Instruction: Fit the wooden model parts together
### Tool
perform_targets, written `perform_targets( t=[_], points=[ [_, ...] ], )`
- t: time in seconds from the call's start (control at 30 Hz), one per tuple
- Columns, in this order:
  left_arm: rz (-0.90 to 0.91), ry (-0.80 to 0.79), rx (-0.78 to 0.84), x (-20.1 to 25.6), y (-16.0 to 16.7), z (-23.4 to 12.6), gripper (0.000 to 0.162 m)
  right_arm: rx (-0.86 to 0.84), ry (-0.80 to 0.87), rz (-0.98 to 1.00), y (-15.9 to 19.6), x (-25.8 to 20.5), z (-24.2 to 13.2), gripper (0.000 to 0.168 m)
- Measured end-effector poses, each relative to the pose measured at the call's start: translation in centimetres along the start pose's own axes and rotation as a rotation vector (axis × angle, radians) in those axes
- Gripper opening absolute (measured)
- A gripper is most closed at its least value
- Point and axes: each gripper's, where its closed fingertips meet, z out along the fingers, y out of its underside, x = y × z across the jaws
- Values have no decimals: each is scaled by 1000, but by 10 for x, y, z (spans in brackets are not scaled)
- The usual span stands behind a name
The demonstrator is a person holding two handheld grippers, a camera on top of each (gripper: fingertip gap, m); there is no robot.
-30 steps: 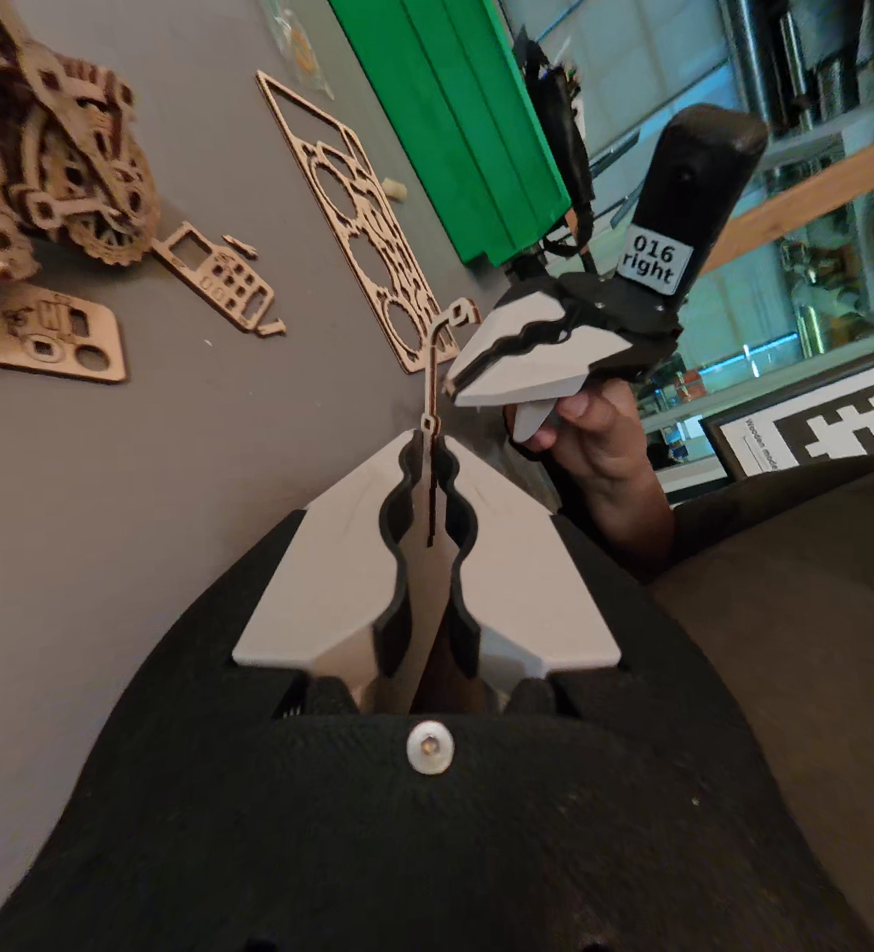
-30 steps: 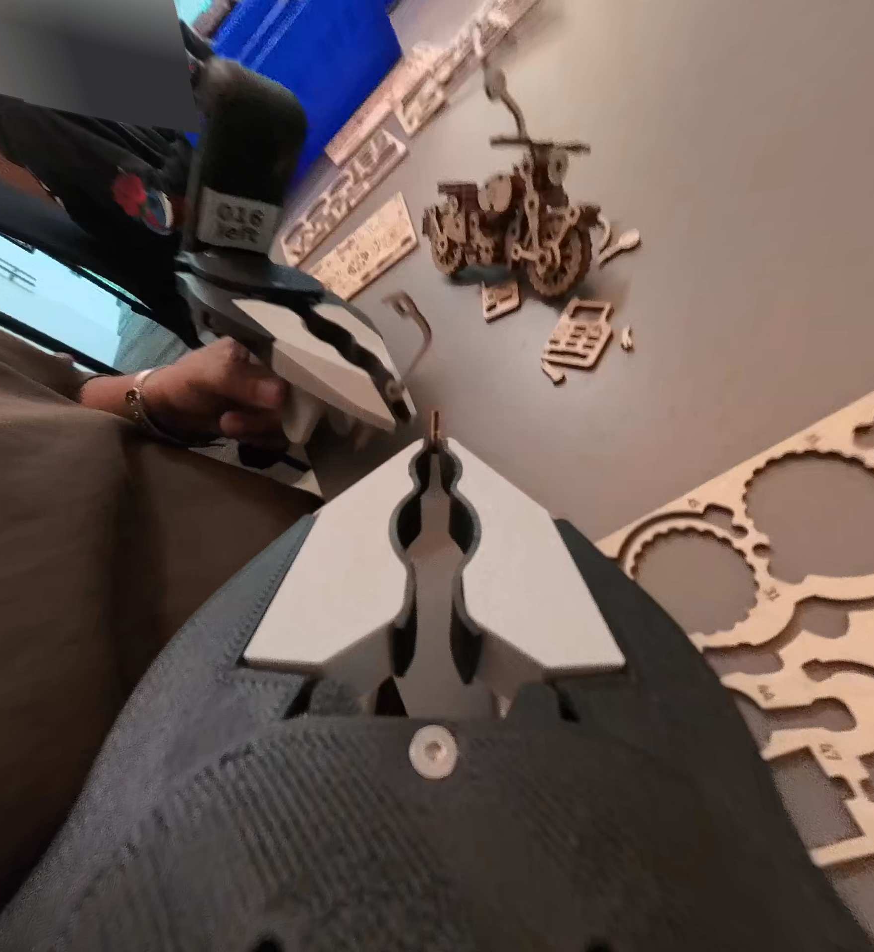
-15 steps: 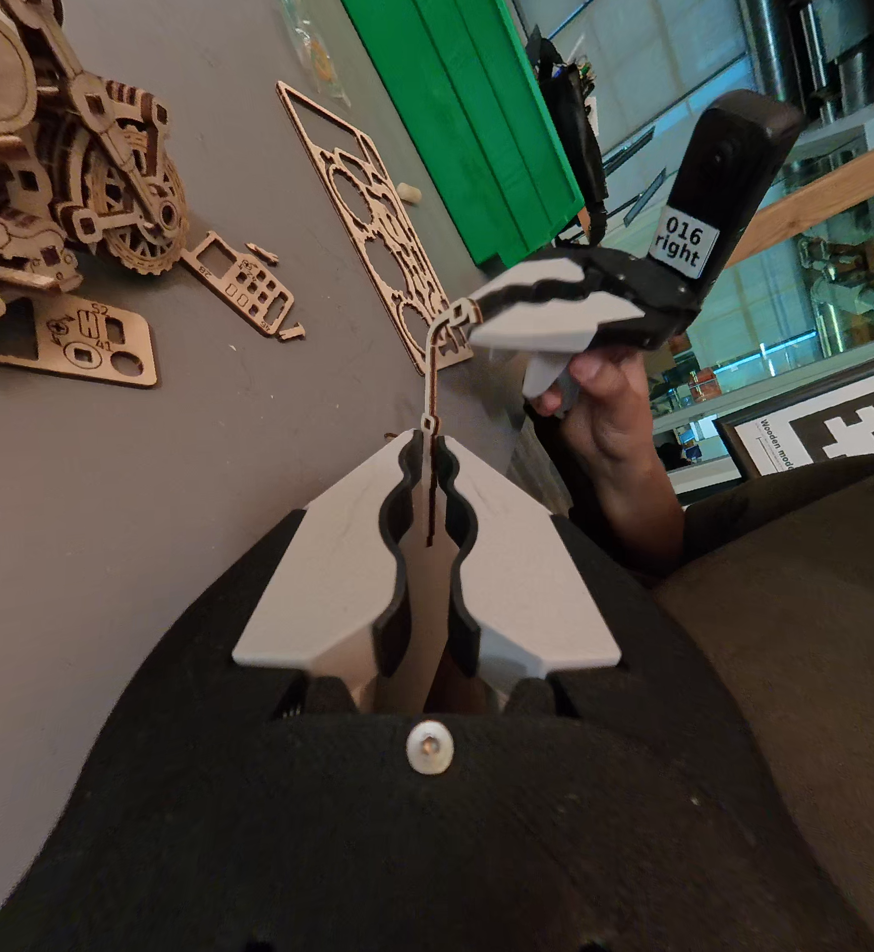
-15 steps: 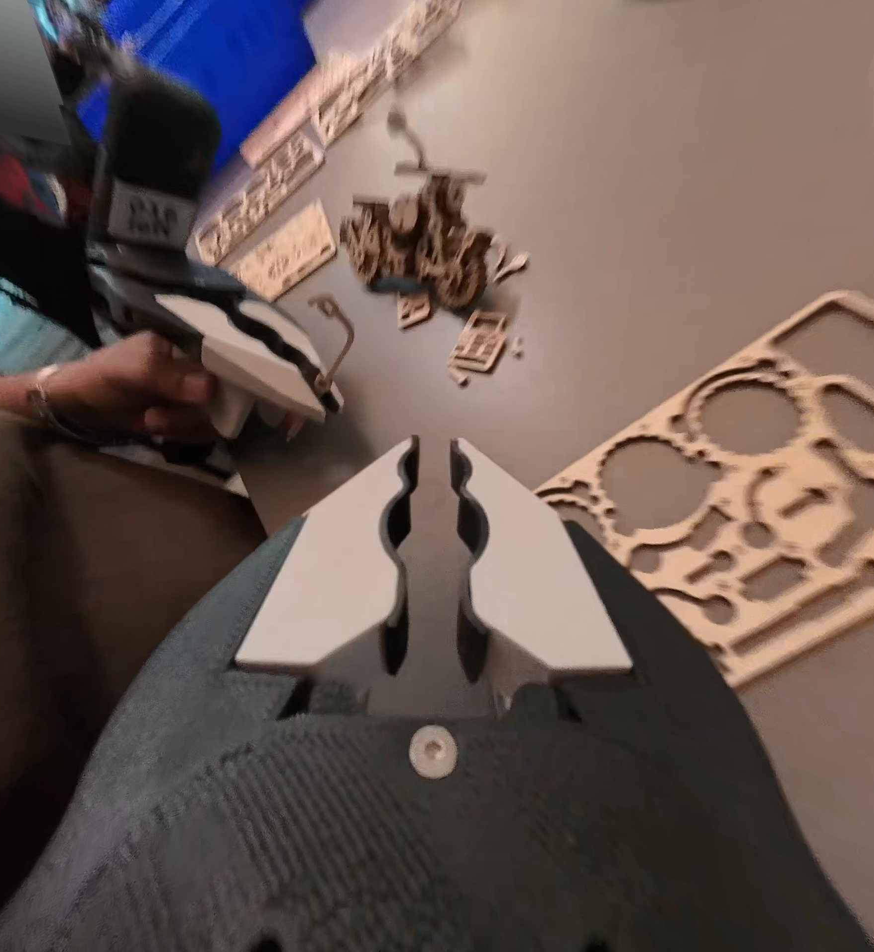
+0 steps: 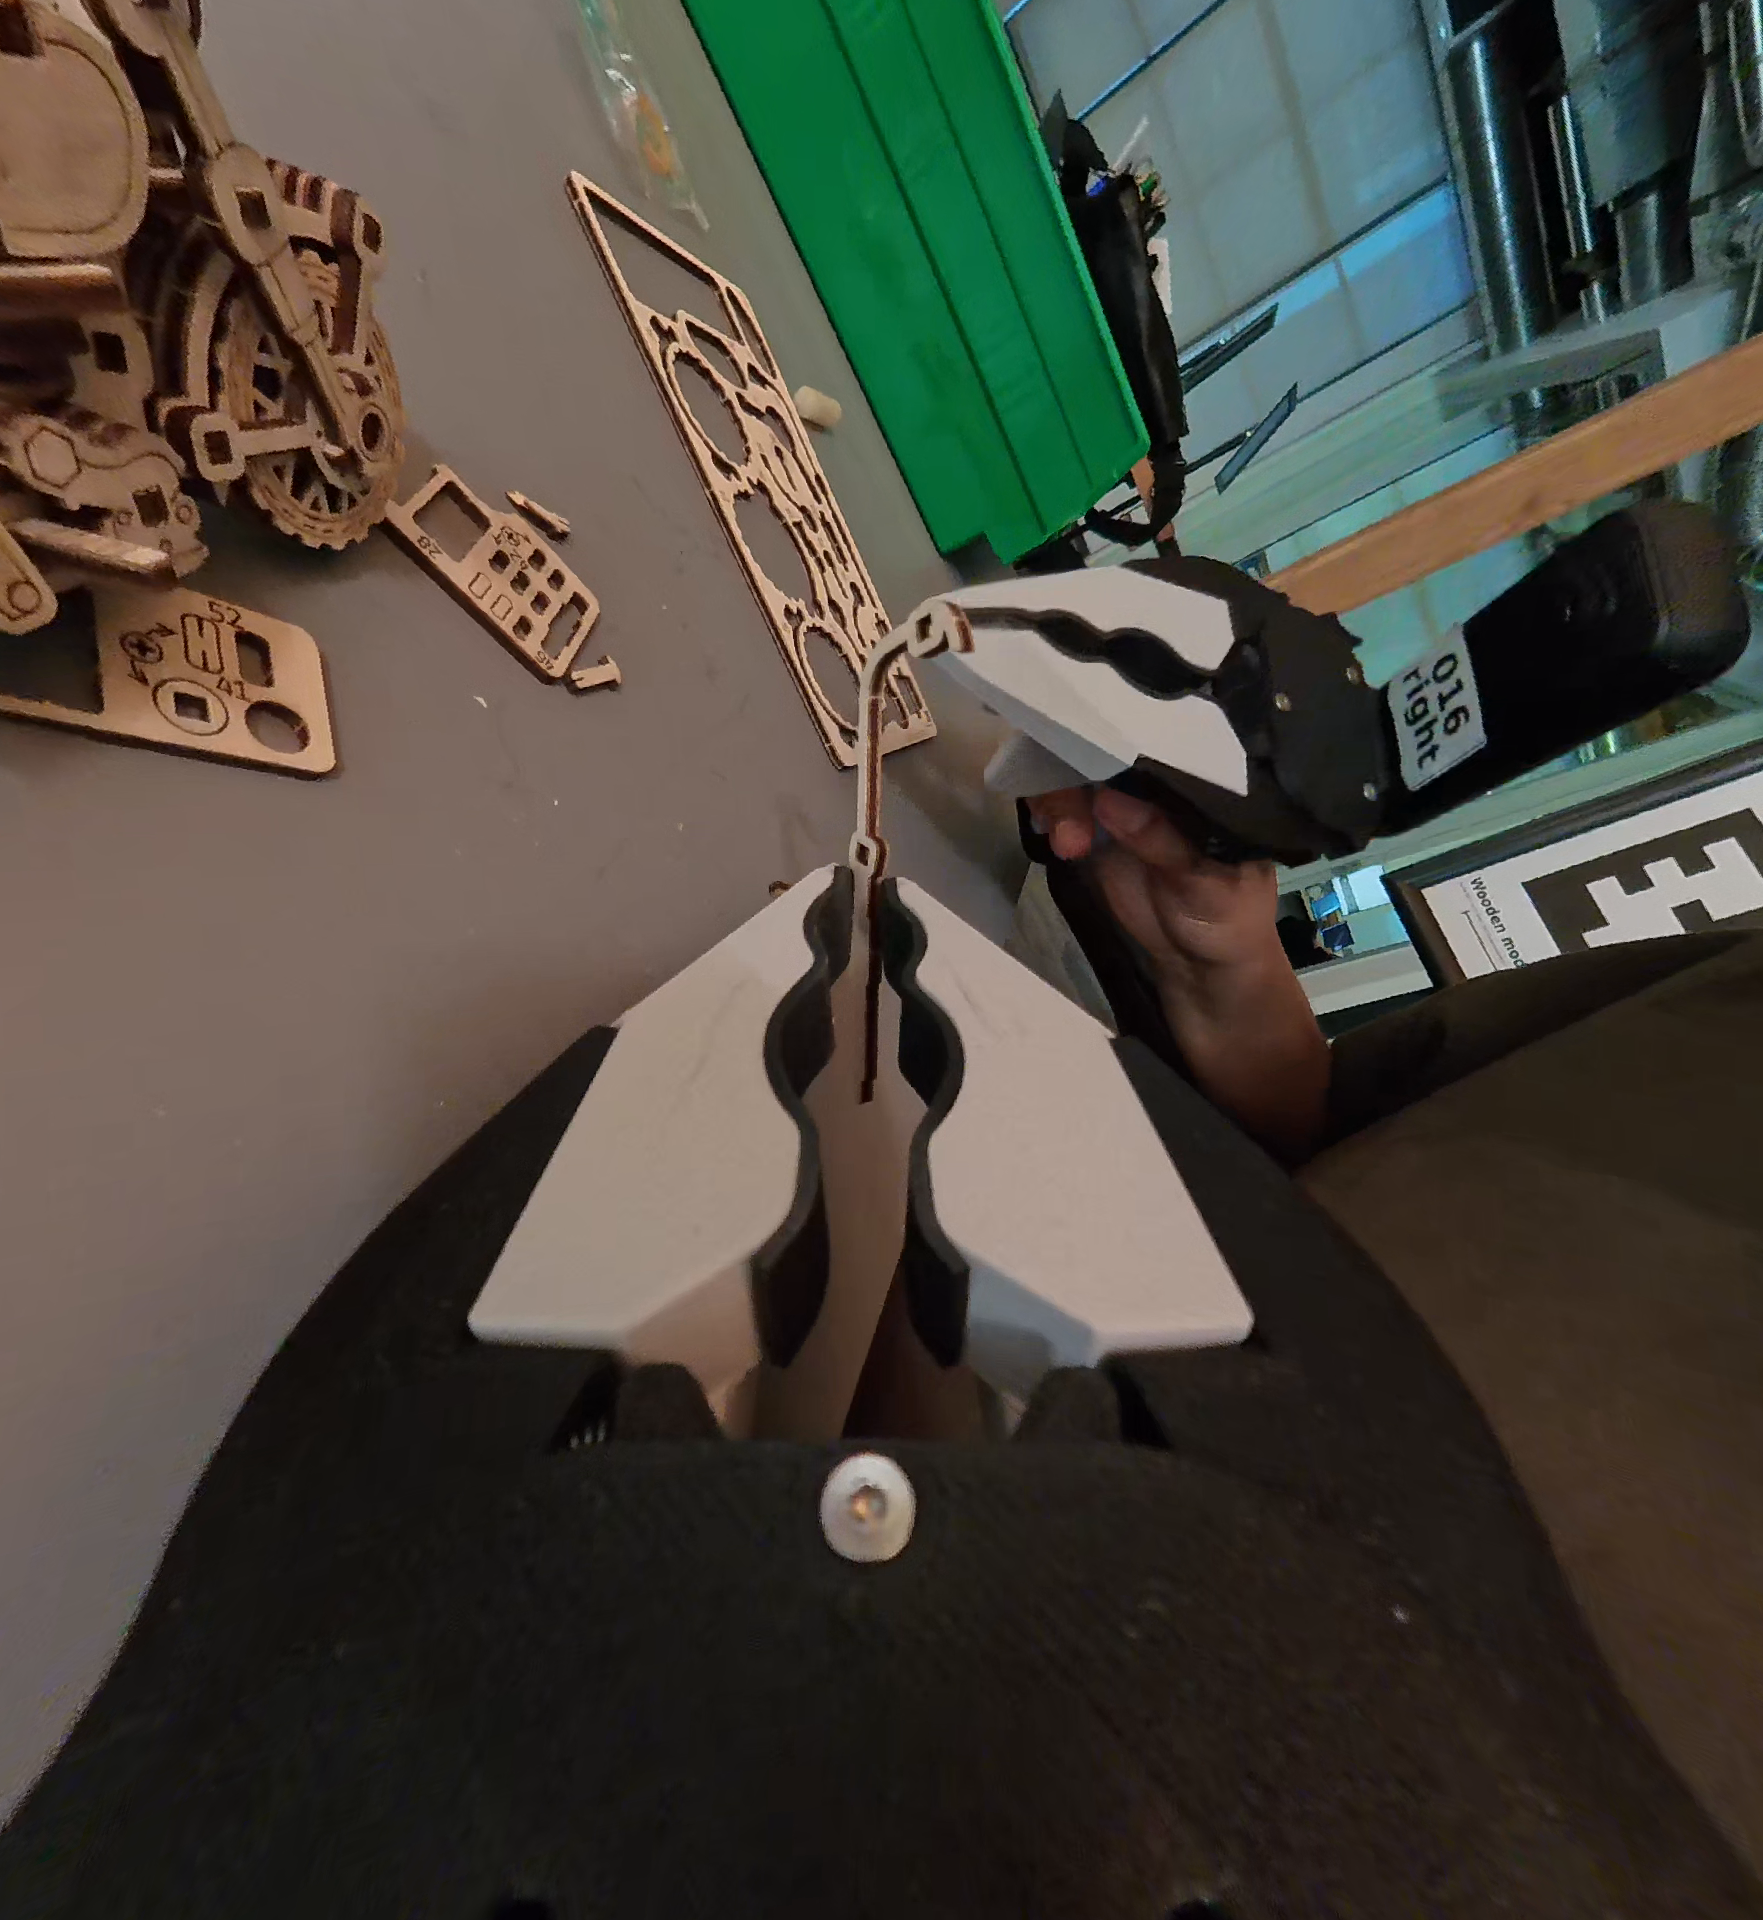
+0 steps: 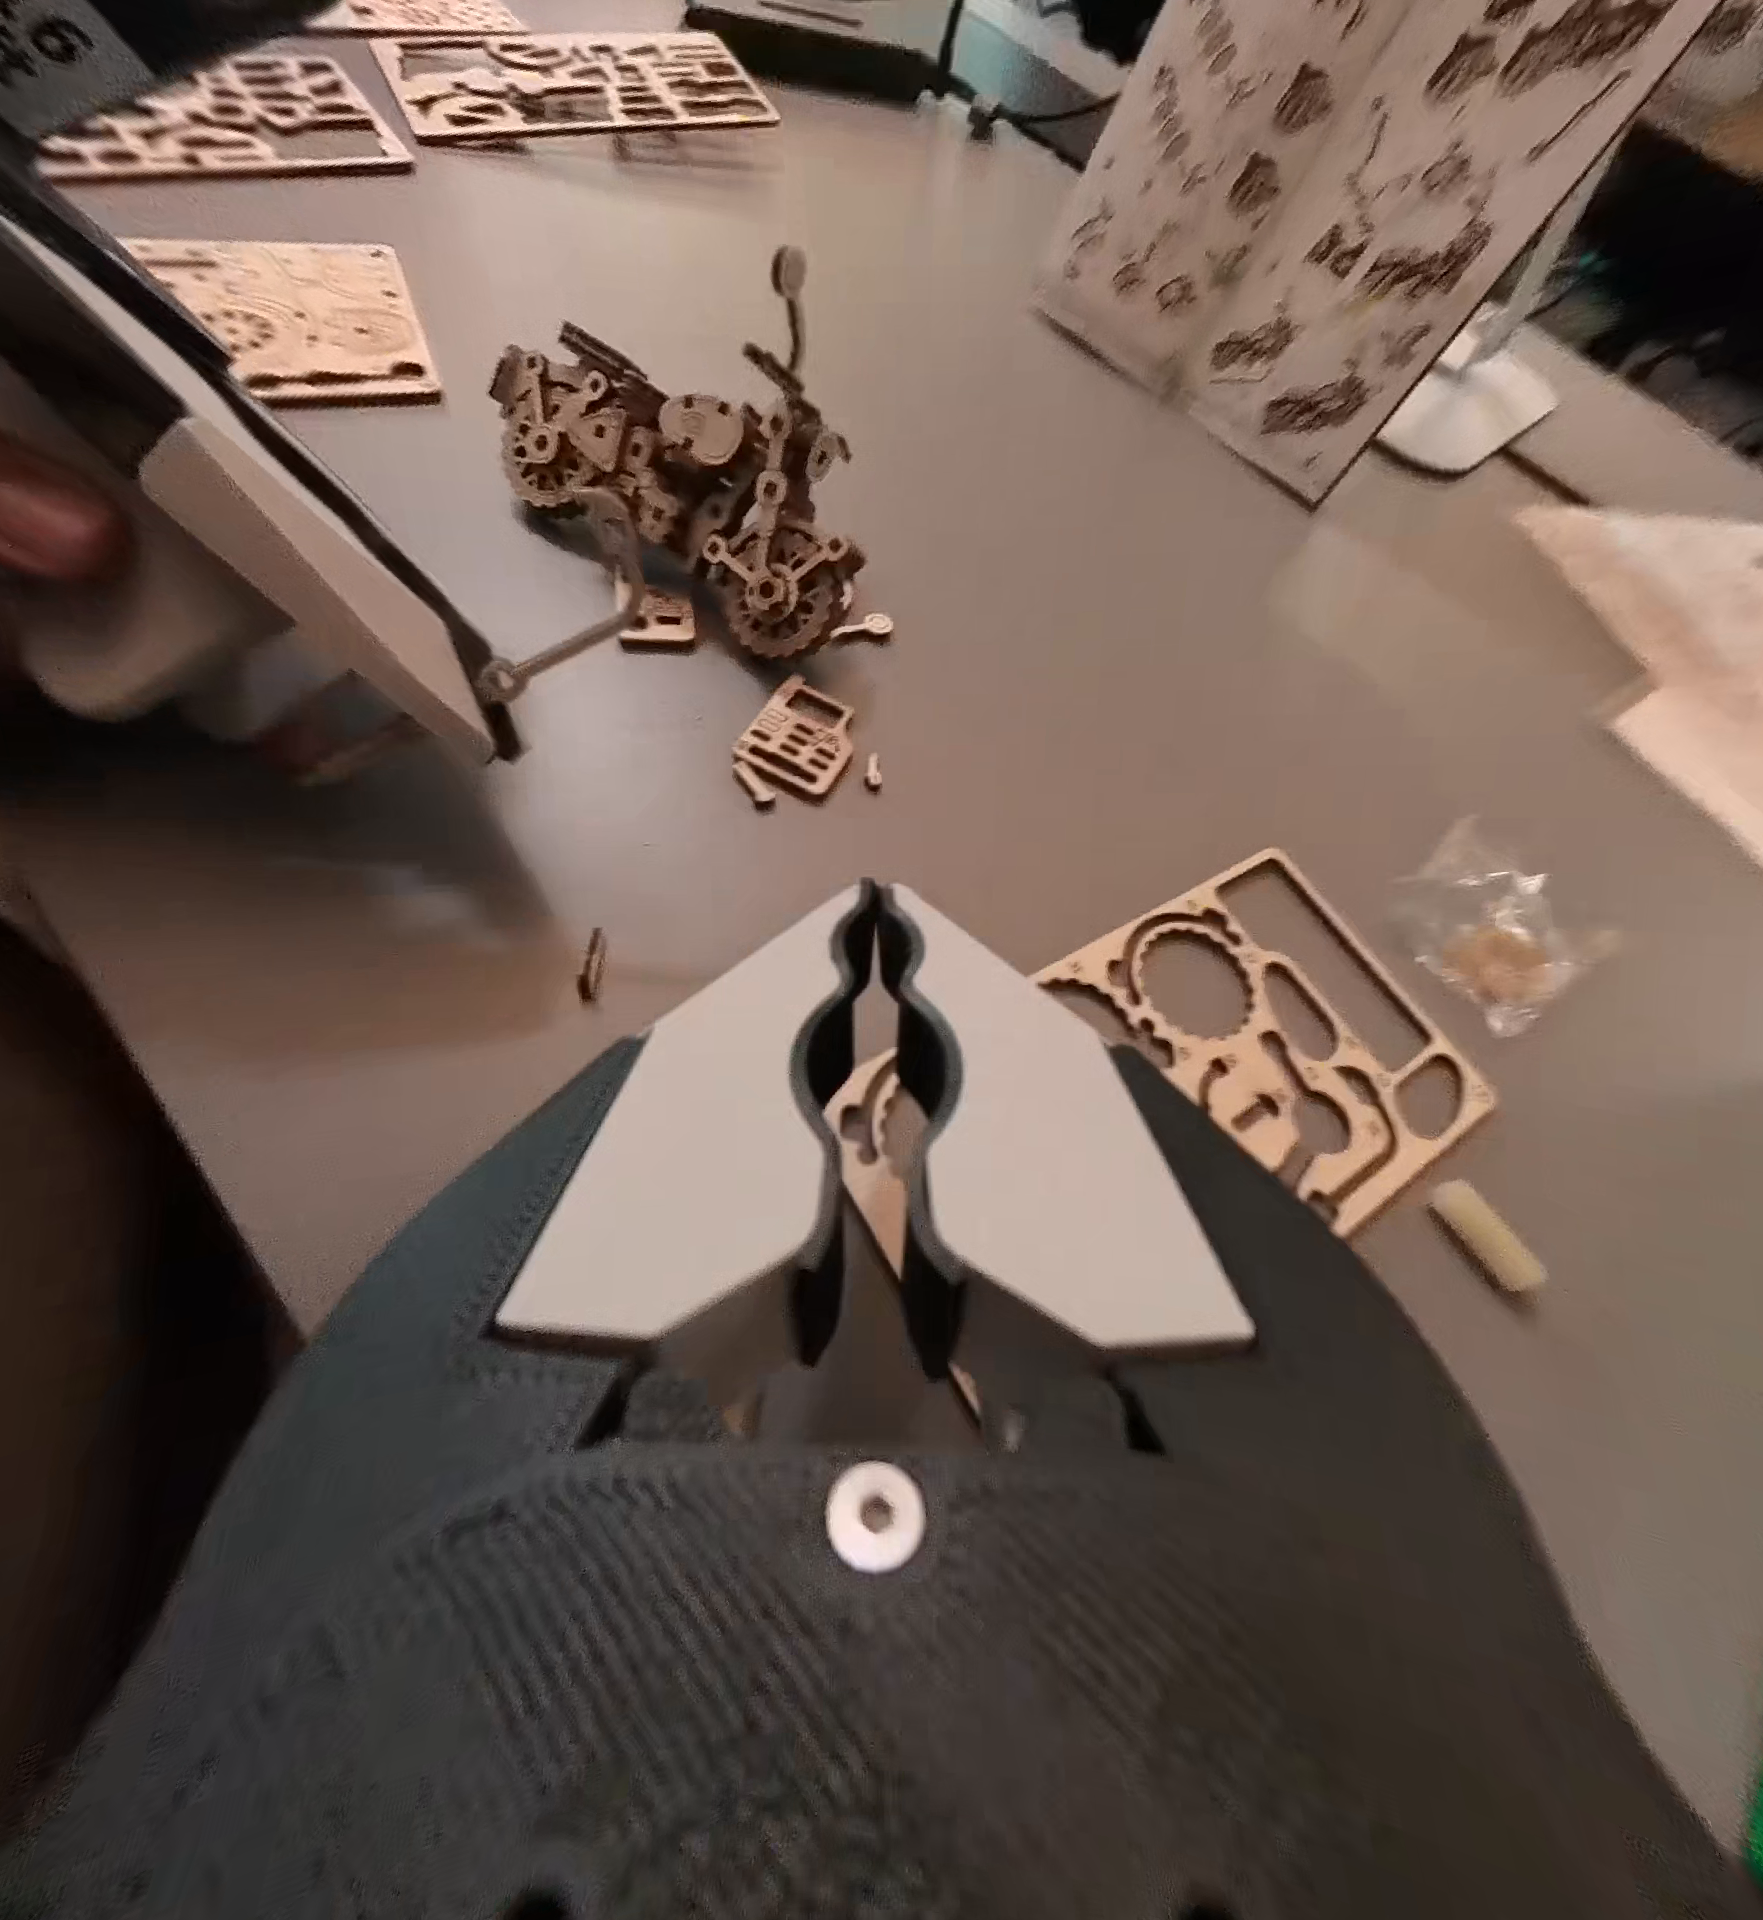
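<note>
Grey table (image 5: 233,987) | left gripper (image 5: 864,902) clamps bent wooden strip (image 5: 869,769) | right gripper (image 6: 879,894) fingers together, empty

Green bin (image 5: 960,260) on grey table (image 5: 233,935); clear plastic bag (image 6: 1490,935); white stand (image 6: 1459,405).

Left gripper (image 5: 864,902): jaws nearly together, pinching a thin edge-on strip at the tips; 2 white fingers (image 5: 690,1122) point away from the camera. In the right wrist view it sits far left, a fingertip of the holding hand (image 6: 20,520) beneath it.

Right gripper (image 6: 879,896): tips closed, nothing visible between them. Left wrist view shows it far right, lying sideways, hand (image 5: 1183,904) gripping underneath.
</note>
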Motion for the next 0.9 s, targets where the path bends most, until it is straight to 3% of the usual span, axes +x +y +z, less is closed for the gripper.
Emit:
perform_targets(
  t=[0.07,0.2,0.43,0.73,0.9],
  points=[
    [-8,6,-1,0,0,0,3,-7,-52,17,1,-9,2,0],
    [-29,21,2,0,-1,-1,3,-61,-338,102,8,-46,1,2],
    [-32,23,1,0,-1,-1,3,-154,-412,67,25,-63,5,9],
    [-44,27,-4,0,-1,-1,3,-207,-337,35,29,-62,17,2],
    [-55,33,-2,0,-2,-1,3,-187,-72,95,31,11,1,2]
  ],
)
